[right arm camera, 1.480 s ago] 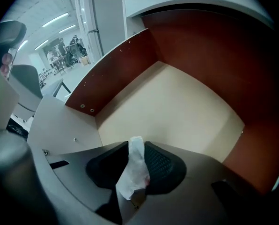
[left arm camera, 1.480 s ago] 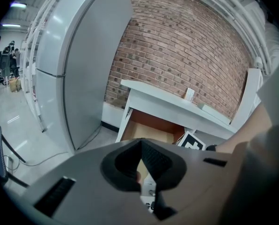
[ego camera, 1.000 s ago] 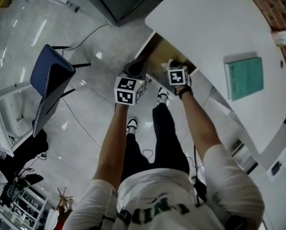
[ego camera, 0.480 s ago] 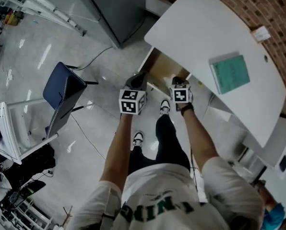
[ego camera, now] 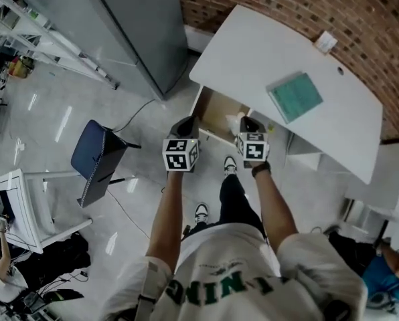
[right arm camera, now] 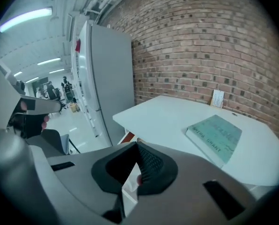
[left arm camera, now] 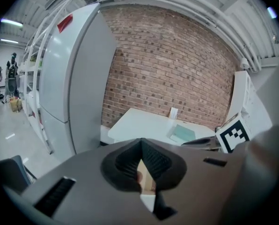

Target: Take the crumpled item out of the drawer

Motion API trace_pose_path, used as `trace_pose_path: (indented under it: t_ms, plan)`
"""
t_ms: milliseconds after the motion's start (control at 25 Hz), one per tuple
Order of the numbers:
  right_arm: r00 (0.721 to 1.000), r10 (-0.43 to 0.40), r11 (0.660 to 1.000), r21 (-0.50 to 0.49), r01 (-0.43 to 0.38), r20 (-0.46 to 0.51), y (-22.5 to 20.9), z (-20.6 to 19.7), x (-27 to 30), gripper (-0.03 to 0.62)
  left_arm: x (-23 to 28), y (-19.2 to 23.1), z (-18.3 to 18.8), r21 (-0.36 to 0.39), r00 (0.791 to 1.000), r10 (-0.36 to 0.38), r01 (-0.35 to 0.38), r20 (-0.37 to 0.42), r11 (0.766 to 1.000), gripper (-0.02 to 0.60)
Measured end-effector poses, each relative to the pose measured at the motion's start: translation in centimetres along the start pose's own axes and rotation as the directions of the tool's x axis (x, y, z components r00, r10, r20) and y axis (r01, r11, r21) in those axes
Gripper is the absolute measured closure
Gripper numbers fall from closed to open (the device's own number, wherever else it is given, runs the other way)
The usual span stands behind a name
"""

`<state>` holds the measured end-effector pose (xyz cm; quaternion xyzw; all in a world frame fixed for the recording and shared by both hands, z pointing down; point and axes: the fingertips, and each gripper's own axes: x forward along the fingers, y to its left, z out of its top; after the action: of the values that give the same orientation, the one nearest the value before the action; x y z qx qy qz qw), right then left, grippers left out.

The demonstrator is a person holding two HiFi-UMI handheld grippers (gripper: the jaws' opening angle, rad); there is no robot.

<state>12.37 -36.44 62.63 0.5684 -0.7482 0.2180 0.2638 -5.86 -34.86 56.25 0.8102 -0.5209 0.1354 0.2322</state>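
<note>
While left hand-held gripper (ego camera: 186, 122) and right hand-held gripper (ego camera: 248, 122) sit jaws-closed, one crumpled item (ego camera: 234, 122) lies in one drawer (ego camera: 215, 110). One green book (ego camera: 294, 96), title unreadable.

The person wears a white short-sleeved T-shirt (ego camera: 219, 276) with dark green block lettering across it, black trousers (ego camera: 234, 202) and black-and-white sneakers (ego camera: 201, 212). A dark wristband (ego camera: 260, 169) circles the right wrist. The left grey plastic tongs (ego camera: 186, 121) and right grey plastic tongs (ego camera: 248, 122) have black ribbed pads (left arm camera: 154, 161). Each carries a white cube (ego camera: 180, 154) with black square markers.
</note>
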Motion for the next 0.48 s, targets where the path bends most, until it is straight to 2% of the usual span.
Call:
trace_pose_path:
  t_ms: [240, 480]
  plan:
    - [0.991, -0.038, 0.999, 0.022, 0.035, 0.129, -0.1, 1.9, -7.7, 0.591, -4.1, -3.4, 2.7, 0.053, 0.998, -0.01, 0.008, 0.054, 0.999, 0.588]
    - [0.961, -0.097, 0.995, 0.056, 0.086, 0.261, -0.5, 4.3, -15.0, 0.589, -8.4, -6.7, 5.8, 0.111, 0.989, -0.023, 0.007, 0.143, 0.994, 0.588]
